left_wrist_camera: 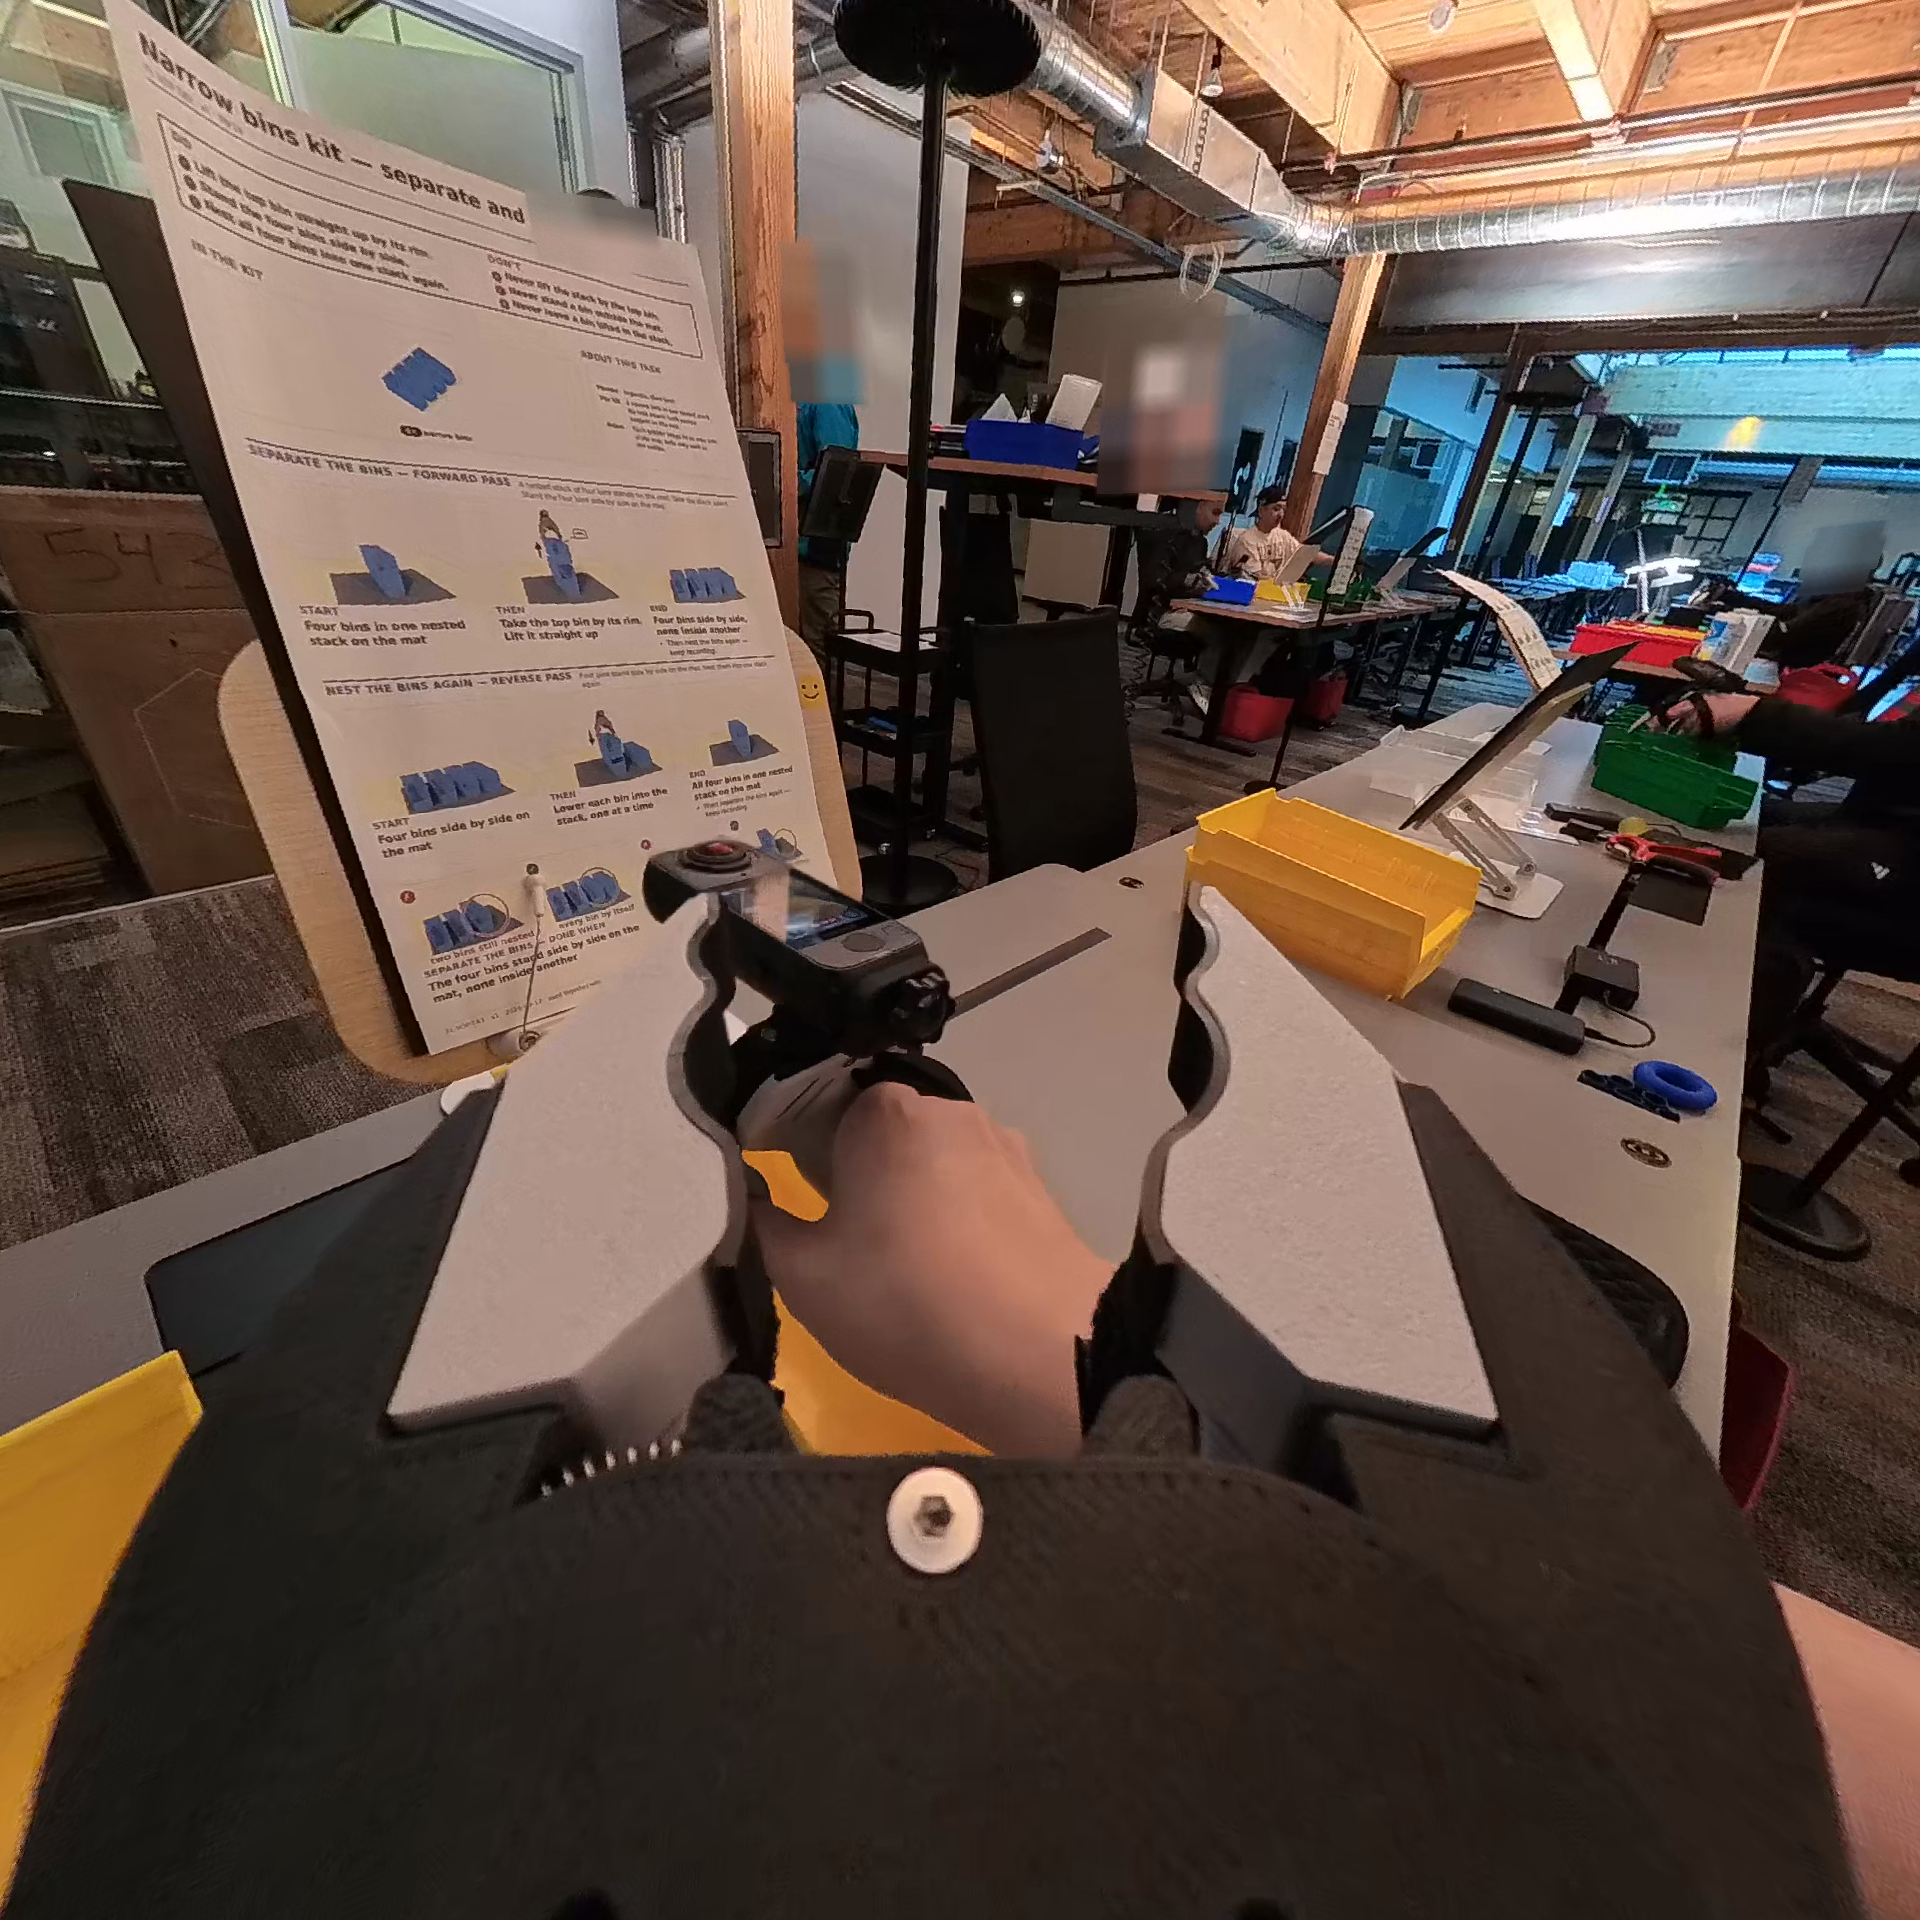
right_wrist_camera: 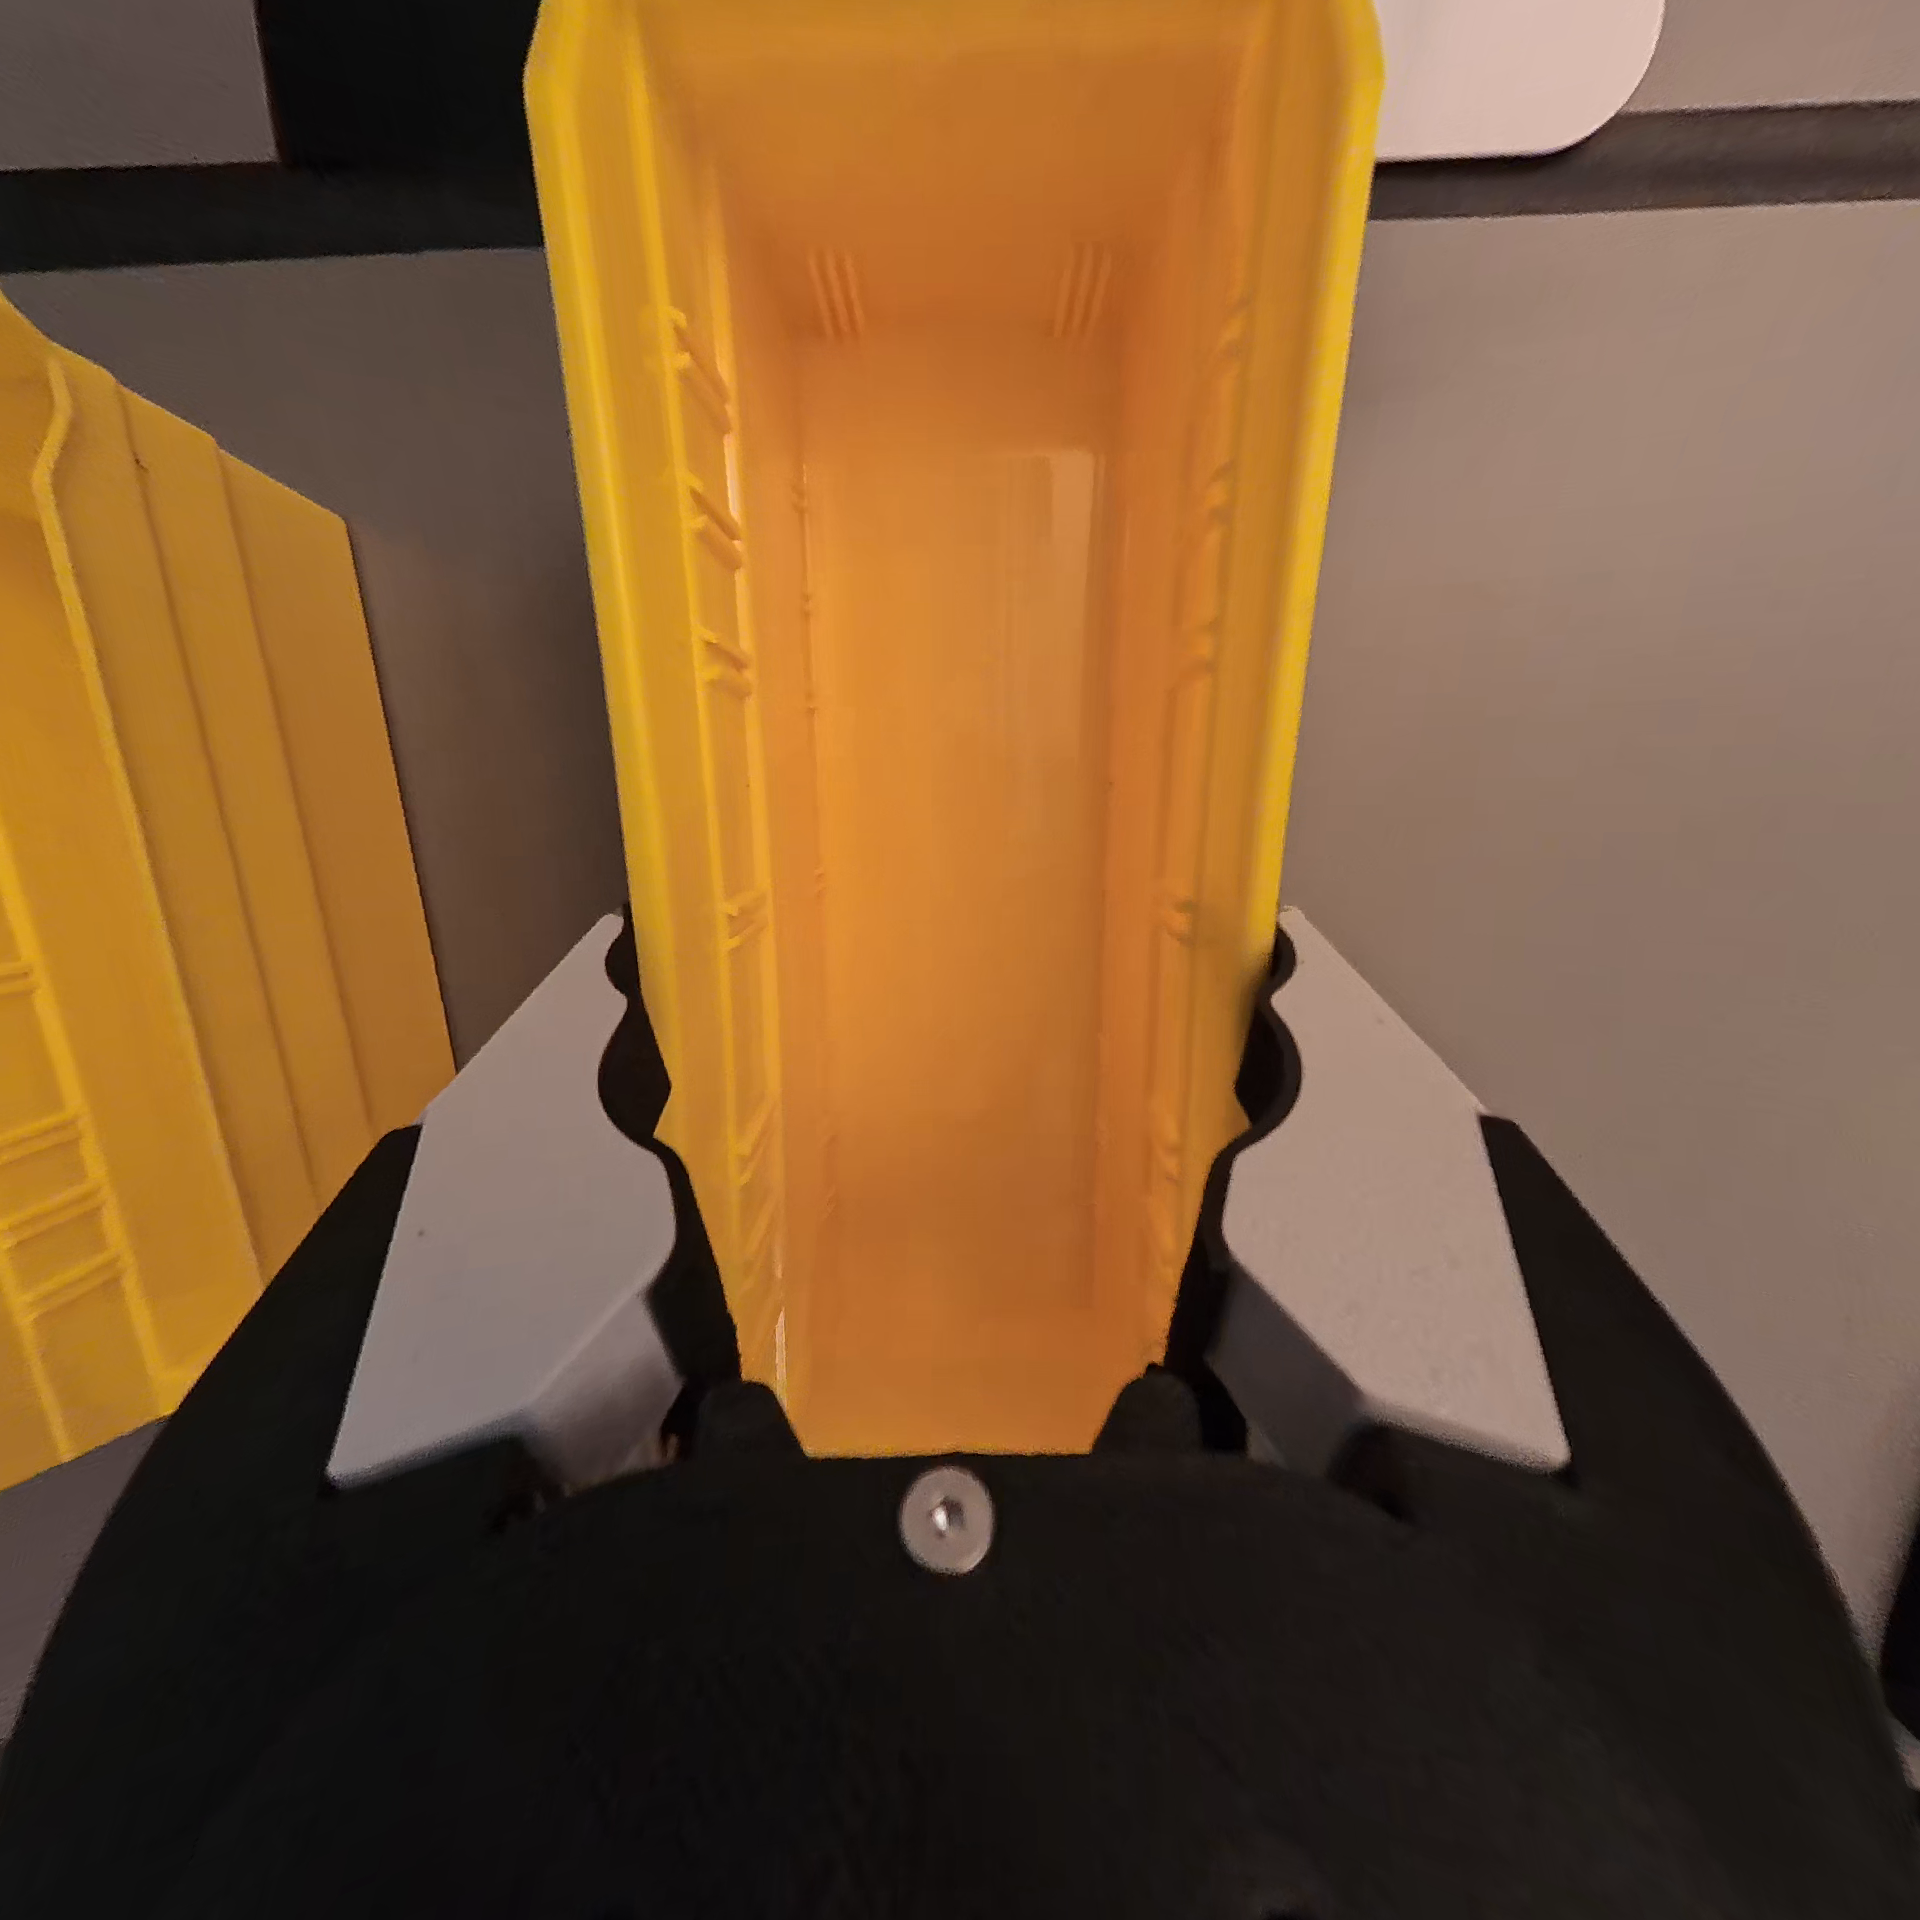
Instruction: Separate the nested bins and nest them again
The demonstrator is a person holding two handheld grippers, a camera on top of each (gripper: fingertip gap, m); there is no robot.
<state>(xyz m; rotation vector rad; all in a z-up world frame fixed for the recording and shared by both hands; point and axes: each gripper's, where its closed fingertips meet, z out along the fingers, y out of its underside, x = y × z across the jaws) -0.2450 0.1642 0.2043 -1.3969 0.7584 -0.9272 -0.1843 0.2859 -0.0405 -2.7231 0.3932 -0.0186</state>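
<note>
In the right wrist view a long yellow bin (right_wrist_camera: pixel 956 727) lies open side up on the grey table (right_wrist_camera: pixel 1610 727). My right gripper (right_wrist_camera: pixel 951 935) is open and straddles the bin's near end. Its fingers (right_wrist_camera: pixel 540 1091) are spread wide, with the pads close beside the two long walls. The bin looks smeared while the fingers are sharp. A second yellow bin (right_wrist_camera: pixel 156 831) lies to the left. My left gripper (left_wrist_camera: pixel 935 904) is open and empty, raised above the table. It looks at the hand-held right gripper (left_wrist_camera: pixel 821 966), with yellow plastic (left_wrist_camera: pixel 831 1392) under that hand. More yellow bins (left_wrist_camera: pixel 1340 894) stand at the far right.
An instruction sheet on a board (left_wrist_camera: pixel 468 520) stands at the table's far left, beside a black mat (left_wrist_camera: pixel 260 1309). Another yellow bin (left_wrist_camera: pixel 73 1538) is at the lower left. A tablet stand (left_wrist_camera: pixel 1496 790), a black power bank (left_wrist_camera: pixel 1517 1013), a blue ring (left_wrist_camera: pixel 1673 1086) and green bins (left_wrist_camera: pixel 1662 779) lie to the right.
</note>
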